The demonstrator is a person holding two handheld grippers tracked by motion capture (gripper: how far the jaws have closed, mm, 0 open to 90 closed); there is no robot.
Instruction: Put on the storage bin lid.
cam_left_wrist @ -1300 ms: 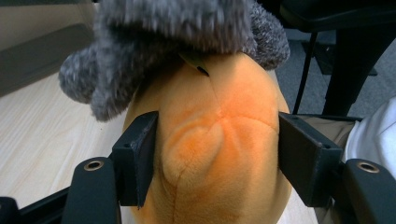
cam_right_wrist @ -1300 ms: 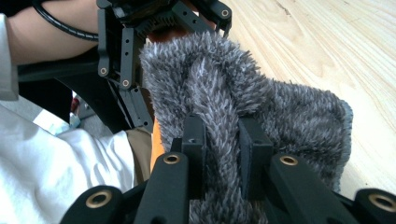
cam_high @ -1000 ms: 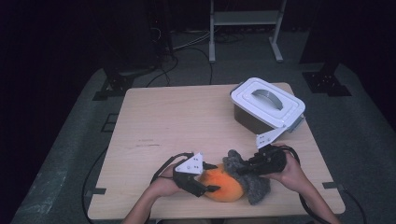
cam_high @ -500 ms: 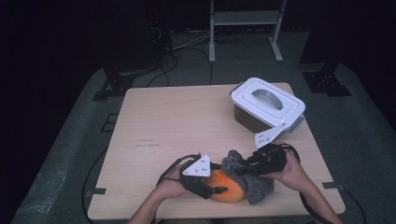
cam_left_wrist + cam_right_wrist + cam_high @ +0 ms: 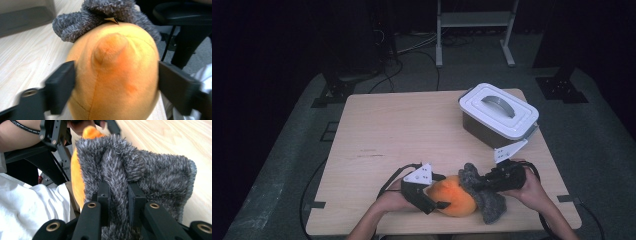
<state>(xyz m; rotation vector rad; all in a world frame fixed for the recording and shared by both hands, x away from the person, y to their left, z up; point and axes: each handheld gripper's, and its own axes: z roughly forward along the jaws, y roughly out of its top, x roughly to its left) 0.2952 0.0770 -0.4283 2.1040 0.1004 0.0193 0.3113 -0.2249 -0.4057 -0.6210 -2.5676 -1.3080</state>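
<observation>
At the near edge of the wooden surface (image 5: 412, 130), around six o'clock in the high view, lies an orange plush toy (image 5: 454, 196) with a grey furry part (image 5: 484, 197) on its three o'clock side. The left gripper (image 5: 432, 192) has its fingers (image 5: 61, 86) spread around the orange body, one pressed to each flank. The right gripper (image 5: 484, 182) has its fingers (image 5: 103, 200) pinched tight on a fold of the grey fur. Toward one o'clock, well apart from the toy, stands a brown container (image 5: 482, 131) with a white handled lid (image 5: 498, 109) closed on it; its contents cannot be seen.
</observation>
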